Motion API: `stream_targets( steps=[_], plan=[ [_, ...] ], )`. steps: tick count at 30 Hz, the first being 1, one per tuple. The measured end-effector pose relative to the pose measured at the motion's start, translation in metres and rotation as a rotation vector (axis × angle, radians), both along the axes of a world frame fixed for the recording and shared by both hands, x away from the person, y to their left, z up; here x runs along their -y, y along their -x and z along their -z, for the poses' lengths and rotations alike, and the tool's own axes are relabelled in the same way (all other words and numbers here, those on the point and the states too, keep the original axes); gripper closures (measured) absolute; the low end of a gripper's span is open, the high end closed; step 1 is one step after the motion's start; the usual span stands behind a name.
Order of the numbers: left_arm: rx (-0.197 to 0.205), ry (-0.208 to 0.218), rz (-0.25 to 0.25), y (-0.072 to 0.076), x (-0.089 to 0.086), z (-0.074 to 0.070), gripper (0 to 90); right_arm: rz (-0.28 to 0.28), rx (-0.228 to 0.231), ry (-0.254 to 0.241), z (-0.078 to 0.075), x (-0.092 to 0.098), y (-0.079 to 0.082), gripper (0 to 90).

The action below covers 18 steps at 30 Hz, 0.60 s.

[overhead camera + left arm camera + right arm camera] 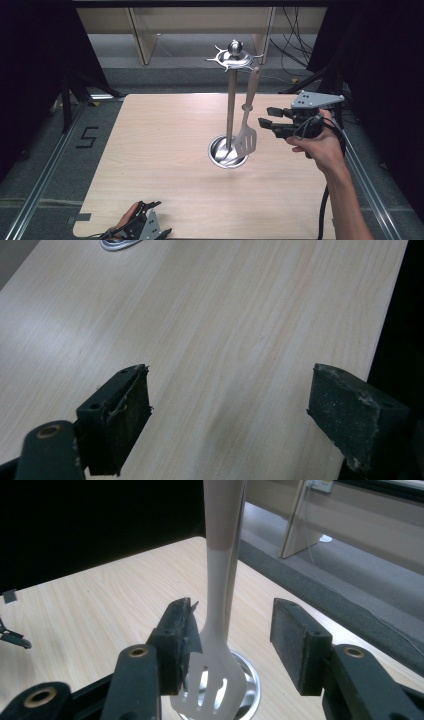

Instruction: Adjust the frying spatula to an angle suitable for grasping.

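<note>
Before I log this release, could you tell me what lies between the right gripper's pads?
The slotted spatula, hanging from the stand, sits between the open right gripper pads, seen in the right gripper view.

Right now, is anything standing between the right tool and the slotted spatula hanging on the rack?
Nothing visible does. The right tool is open, with the spatula hanging between its jaws from the rack; neither pad looks pressed on it.

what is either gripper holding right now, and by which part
Nothing is held. The right gripper is open around the neck of the white slotted plastic spatula, which hangs from the steel utensil stand. The left gripper is open over the bare wooden table.
</note>
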<state>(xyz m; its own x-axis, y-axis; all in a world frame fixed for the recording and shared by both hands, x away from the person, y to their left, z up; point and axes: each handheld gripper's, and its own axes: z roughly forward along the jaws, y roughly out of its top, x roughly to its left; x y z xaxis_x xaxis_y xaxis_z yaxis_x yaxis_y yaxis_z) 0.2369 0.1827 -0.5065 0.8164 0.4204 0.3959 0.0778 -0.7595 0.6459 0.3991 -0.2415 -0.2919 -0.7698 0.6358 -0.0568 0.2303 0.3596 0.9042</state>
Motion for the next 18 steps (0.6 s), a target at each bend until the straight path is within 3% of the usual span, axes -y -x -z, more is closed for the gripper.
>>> stream_targets(
  steps=[6,7,11,12,18],
  plan=[
    [-0.008,-0.025,0.007,-0.001,0.000,-0.001,16.0,0.025,0.002,-0.003,0.009,0.004,0.012,50.7],
    [-0.004,-0.024,0.004,-0.001,0.000,-0.001,16.0,0.031,0.021,0.004,0.010,0.006,0.013,49.6],
    [0.004,-0.021,0.001,-0.001,0.000,0.000,16.0,0.056,0.029,0.001,0.017,0.007,0.020,48.2],
    [0.008,-0.017,-0.006,0.000,0.000,-0.001,16.0,0.040,0.034,0.014,0.018,0.008,0.020,48.1],
    [0.009,-0.025,-0.002,0.000,0.000,-0.001,16.0,0.051,0.014,0.005,0.036,0.005,0.025,47.8]
  ],
)
